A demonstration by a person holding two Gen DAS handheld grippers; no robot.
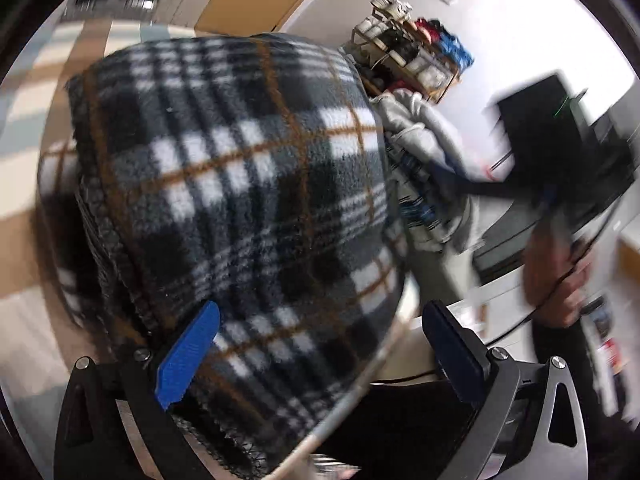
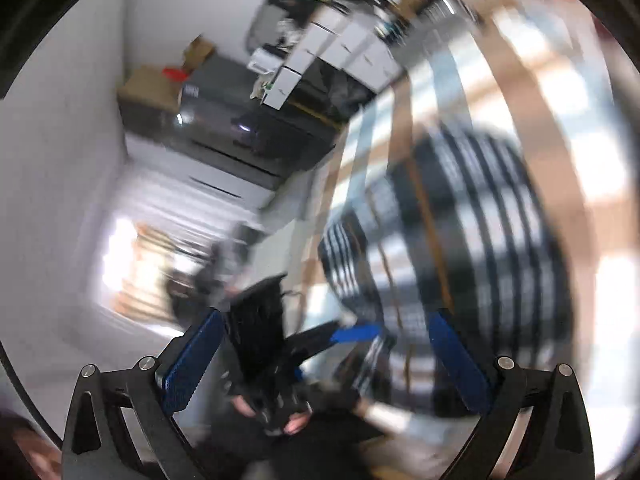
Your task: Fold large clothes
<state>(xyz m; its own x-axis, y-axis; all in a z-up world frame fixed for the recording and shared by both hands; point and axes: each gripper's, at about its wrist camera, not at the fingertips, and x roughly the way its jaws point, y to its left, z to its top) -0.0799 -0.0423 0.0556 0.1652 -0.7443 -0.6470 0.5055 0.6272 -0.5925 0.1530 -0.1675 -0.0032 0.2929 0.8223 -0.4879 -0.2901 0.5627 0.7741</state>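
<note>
Two grippers spread wide, one plaid fleece garment between the views.

From the left wrist camera, the left gripper [image 1: 320, 352] has its blue fingers [image 1: 188, 356] apart, and the plaid fleece [image 1: 240, 184] fills the frame from 9 to 12 o'clock, lying over the left finger but not pinched; a grey garment [image 1: 424, 132] sits at 2 o'clock. From the right wrist camera, the right gripper [image 2: 324, 364] is likewise apart, empty, with the blurred fleece at 3 o'clock.
</note>
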